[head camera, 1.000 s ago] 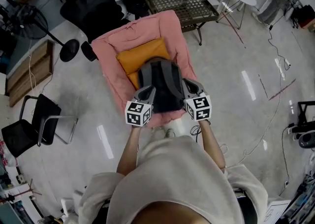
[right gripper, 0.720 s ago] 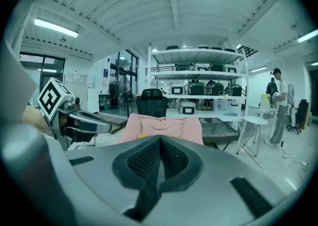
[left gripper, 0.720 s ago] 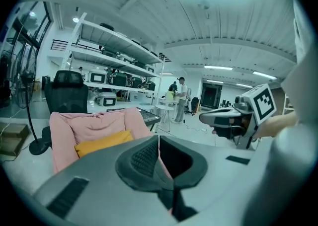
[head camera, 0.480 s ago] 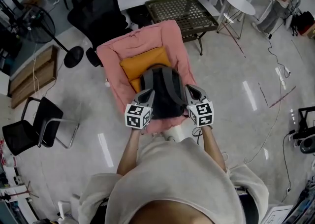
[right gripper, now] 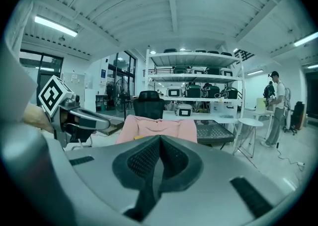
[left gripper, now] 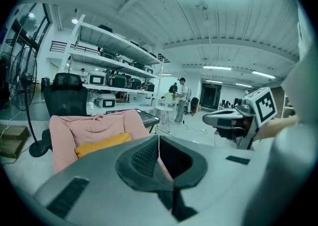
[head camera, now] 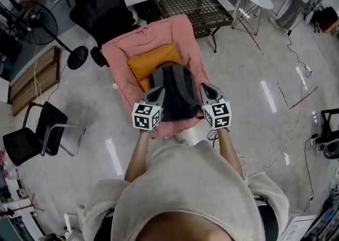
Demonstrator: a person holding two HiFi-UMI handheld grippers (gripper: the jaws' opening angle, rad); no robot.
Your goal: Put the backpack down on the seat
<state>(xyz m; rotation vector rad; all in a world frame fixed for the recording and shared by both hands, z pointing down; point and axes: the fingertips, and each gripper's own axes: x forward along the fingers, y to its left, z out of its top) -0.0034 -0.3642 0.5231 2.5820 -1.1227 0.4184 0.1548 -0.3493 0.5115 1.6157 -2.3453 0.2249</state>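
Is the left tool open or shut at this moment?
Shut. In the left gripper view the left tool has its two jaws pressed together, with nothing between them.

Backpack point(head camera: 175, 94) over seat point(head camera: 177, 33), before cushion point(head camera: 151, 60)

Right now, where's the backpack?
Head view, centre: the backpack is over the pink seat, just in front of the orange cushion, flanked by the left gripper and right gripper.

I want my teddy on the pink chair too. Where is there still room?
The seat is crowded: backpack in front, orange cushion right behind, left claw and right claw at its sides. Bare pink chair shows above the cushion, up the backrest, and in a strip along the left edge.
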